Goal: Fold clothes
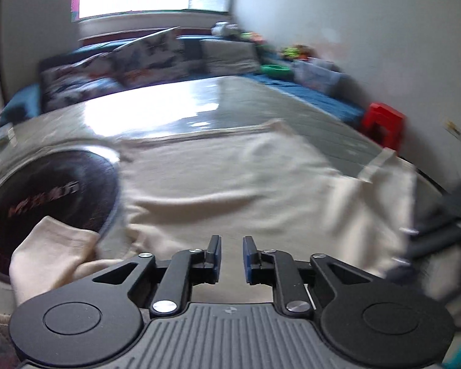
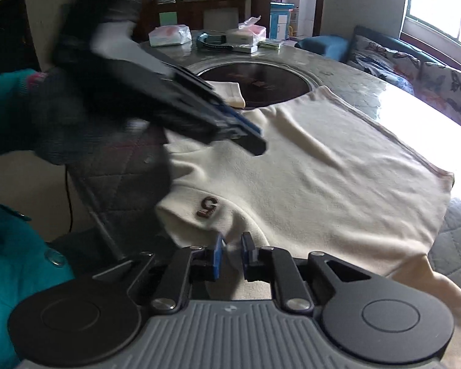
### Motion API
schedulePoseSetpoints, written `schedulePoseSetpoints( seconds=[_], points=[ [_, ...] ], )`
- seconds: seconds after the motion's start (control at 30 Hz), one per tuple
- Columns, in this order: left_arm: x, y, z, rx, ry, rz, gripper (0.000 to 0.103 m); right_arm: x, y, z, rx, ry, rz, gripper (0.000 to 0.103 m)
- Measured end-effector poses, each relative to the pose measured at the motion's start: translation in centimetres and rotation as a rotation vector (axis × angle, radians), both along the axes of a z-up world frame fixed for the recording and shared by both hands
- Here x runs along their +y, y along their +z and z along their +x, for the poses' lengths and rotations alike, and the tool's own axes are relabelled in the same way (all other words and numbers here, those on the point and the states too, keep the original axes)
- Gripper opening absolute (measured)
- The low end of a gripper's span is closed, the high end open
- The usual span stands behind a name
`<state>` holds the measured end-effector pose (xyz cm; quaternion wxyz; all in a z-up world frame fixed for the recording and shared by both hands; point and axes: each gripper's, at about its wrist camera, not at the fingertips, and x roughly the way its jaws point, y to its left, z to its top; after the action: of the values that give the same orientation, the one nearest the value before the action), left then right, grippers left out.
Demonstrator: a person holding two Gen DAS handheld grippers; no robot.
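Observation:
A cream shirt (image 2: pixel 307 166) with a brown "G" mark (image 2: pixel 208 206) lies spread flat on the table; it also shows in the left wrist view (image 1: pixel 218 184). One sleeve (image 1: pixel 52 255) lies over the round black hob. My left gripper (image 1: pixel 232 253) hovers over the shirt's near edge, jaws a little apart and empty; it also shows in the right wrist view (image 2: pixel 246 135), blurred, above the shirt. My right gripper (image 2: pixel 233 253) is at the shirt's collar edge, jaws slightly apart, with cloth between the tips; I cannot tell if it grips.
A round black hob (image 2: pixel 255 83) is set in the table (image 2: pixel 338 73). Packets and boxes (image 2: pixel 206 38) stand at its far end. A sofa with butterfly cushions (image 1: pixel 132 61) runs beside it. A red stool (image 1: pixel 382 123) stands near the wall.

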<state>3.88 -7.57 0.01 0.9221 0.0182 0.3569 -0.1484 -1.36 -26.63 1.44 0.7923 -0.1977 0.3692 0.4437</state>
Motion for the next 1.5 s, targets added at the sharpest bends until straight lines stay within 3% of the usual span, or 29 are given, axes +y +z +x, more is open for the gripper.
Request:
schedulePoseSetpoints(
  seconds=[0.1, 0.33, 0.5, 0.63, 0.87, 1.2, 1.5],
  points=[
    [1.8, -1.1, 1.1, 0.031, 0.116, 0.012, 0.023, -0.4, 0.6, 0.8, -0.002, -0.029, 0.015, 0.017],
    [2.8, -0.5, -0.7, -0.005, 0.143, -0.009, 0.028, -0.4, 1.6, 6.3, -0.026, -0.119, 0.043, 0.018],
    [0.8, 0.5, -2.3, -0.060, 0.055, 0.014, 0.039, 1.3, 1.6, 12.1, -0.011, -0.199, 0.077, 0.019],
    [-0.1, -0.1, -2.4, -0.038, 0.010, 0.019, 0.040, 3.2, 0.9, 16.4, 0.012, -0.273, 0.099, 0.029],
    [0.5, -1.2, -2.3, 0.007, -0.003, -0.014, 0.040, 6.0, -1.5, 22.5, 0.043, -0.404, 0.094, 0.029],
    [1.0, -1.4, -2.7, 0.002, -0.031, -0.036, 0.041, 8.3, -3.1, 25.7, -0.047, -0.494, 0.040, 0.027],
    [1.7, -1.1, -2.0, 0.014, 0.014, -0.071, 0.043, 9.1, -1.5, 24.9, -0.097, -0.439, 0.034, 0.029]
  ],
)
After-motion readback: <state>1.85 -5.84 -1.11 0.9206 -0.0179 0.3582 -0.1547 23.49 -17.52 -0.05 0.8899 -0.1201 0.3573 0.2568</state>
